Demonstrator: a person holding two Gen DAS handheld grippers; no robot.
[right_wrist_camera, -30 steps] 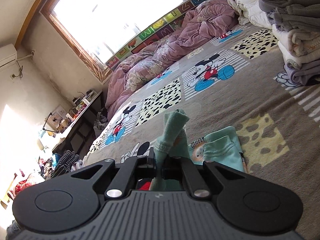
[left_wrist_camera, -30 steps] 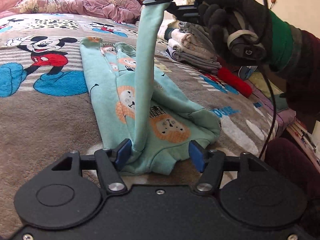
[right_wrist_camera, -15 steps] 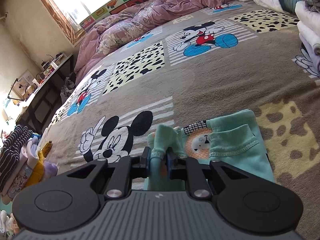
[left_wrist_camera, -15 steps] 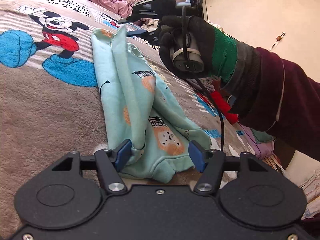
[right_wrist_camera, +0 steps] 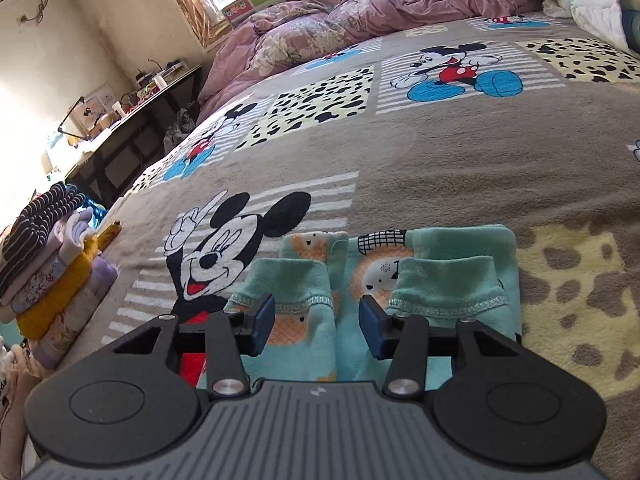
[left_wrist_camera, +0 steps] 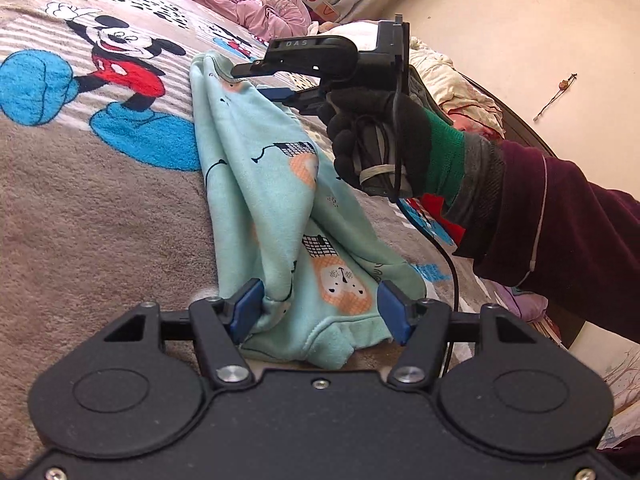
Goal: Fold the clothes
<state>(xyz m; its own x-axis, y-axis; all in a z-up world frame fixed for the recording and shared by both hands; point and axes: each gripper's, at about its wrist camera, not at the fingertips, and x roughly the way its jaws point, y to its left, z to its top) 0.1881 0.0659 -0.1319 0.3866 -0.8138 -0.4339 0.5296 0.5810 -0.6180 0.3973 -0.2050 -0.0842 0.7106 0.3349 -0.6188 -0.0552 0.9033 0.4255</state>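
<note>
Bed under a Mickey Mouse blanket [right_wrist_camera: 460,168], near hem of the mint lion-print garment [left_wrist_camera: 272,200] cut off behind the left gripper [left_wrist_camera: 320,312], fingers spread wide, right gripper [right_wrist_camera: 316,324] fingers parted over two cuffs, gripping nothing.

The right gripper [right_wrist_camera: 317,326], clamped on a teal cuff 1 second ago, now has its fingers [right_wrist_camera: 264,322] spread with nothing between them. The sleeve it held high above the bed now lies along the teal garment [left_wrist_camera: 276,200], its cuff [right_wrist_camera: 288,284] flat beside the other cuff [right_wrist_camera: 448,284].
</note>
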